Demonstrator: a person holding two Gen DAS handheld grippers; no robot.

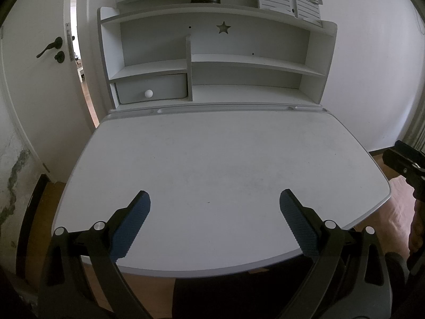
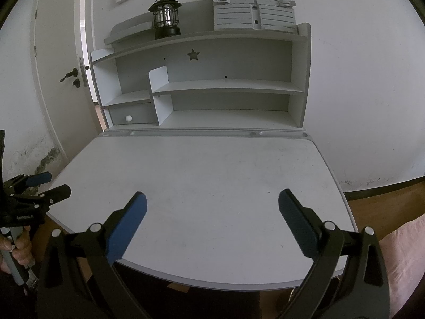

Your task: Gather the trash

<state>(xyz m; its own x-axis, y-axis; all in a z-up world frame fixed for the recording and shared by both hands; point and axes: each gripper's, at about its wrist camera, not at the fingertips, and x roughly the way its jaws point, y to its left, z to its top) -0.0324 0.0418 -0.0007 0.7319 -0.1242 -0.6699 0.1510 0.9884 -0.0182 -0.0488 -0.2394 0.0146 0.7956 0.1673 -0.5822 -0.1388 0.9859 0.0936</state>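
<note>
My left gripper (image 1: 215, 199) is open and empty, held over the near edge of the white desk (image 1: 212, 154). My right gripper (image 2: 212, 200) is open and empty too, over the near edge of the same desk (image 2: 202, 175). No trash shows on the desk top in either view. The right gripper also shows at the right edge of the left wrist view (image 1: 406, 162). The left gripper shows at the left edge of the right wrist view (image 2: 34, 188), open.
A white shelf unit (image 1: 212, 61) with a small drawer (image 1: 151, 90) stands at the desk's back. A black lantern (image 2: 165, 18) and a slatted grey book stand (image 2: 253, 10) sit on top. A door (image 1: 47, 53) is at the left, ajar.
</note>
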